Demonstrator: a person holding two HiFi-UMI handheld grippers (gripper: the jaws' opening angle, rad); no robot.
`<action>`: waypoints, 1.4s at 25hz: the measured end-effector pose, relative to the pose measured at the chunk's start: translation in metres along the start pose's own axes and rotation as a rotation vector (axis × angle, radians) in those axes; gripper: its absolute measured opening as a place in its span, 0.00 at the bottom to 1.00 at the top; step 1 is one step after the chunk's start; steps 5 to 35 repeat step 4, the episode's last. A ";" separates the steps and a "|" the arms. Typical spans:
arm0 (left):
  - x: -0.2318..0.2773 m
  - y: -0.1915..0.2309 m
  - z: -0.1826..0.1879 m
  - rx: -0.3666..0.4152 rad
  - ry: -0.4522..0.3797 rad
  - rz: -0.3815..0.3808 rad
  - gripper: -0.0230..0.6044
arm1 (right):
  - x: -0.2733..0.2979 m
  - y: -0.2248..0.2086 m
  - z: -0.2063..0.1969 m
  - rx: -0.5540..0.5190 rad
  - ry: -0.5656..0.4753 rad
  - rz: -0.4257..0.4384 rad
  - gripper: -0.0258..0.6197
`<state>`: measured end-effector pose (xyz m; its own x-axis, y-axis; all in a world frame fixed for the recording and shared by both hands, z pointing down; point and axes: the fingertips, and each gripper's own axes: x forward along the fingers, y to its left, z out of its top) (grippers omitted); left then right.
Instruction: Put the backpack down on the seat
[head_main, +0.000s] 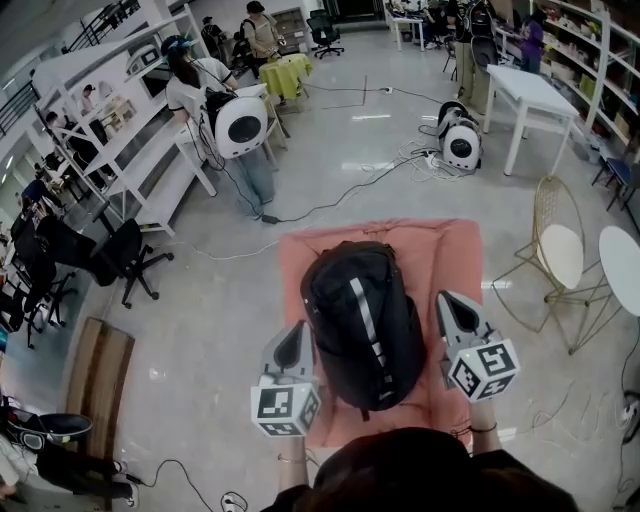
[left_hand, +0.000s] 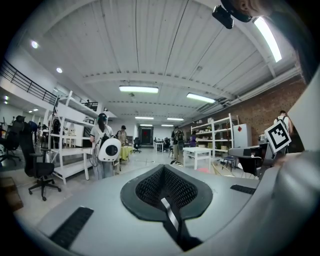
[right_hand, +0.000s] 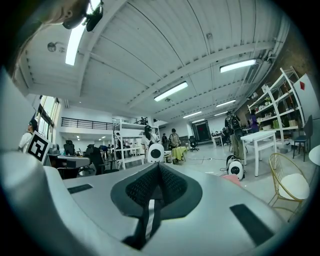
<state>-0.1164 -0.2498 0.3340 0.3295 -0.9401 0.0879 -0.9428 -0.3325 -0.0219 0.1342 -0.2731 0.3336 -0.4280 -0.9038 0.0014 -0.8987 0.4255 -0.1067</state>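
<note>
Left tool (head_main: 296, 340) and right tool (head_main: 452, 308): both clenched, empty, flanking backpack (head_main: 364, 325). Backpack lies on pink seat (head_main: 455, 250); soft, bulky, probably moderately heavy; take by top handle or strap.

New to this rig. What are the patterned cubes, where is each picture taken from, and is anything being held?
No robot here: a person holds a gripper in each hand, the left gripper and the right gripper; the patterned cubes are part of them. One picture comes from a camera on the person's head, looking down; the other two from cameras riding on the grippers. A black backpack lies on the pink seat. Both grippers flank it, jaws together, holding nothing.
</note>
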 end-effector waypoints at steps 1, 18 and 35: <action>0.001 0.000 0.000 -0.001 0.000 0.000 0.06 | 0.000 -0.001 -0.001 -0.001 0.001 -0.001 0.06; 0.003 -0.001 -0.001 -0.004 0.001 0.001 0.06 | 0.000 -0.005 -0.003 -0.004 0.006 -0.008 0.06; 0.003 -0.001 -0.001 -0.004 0.001 0.001 0.06 | 0.000 -0.005 -0.003 -0.004 0.006 -0.008 0.06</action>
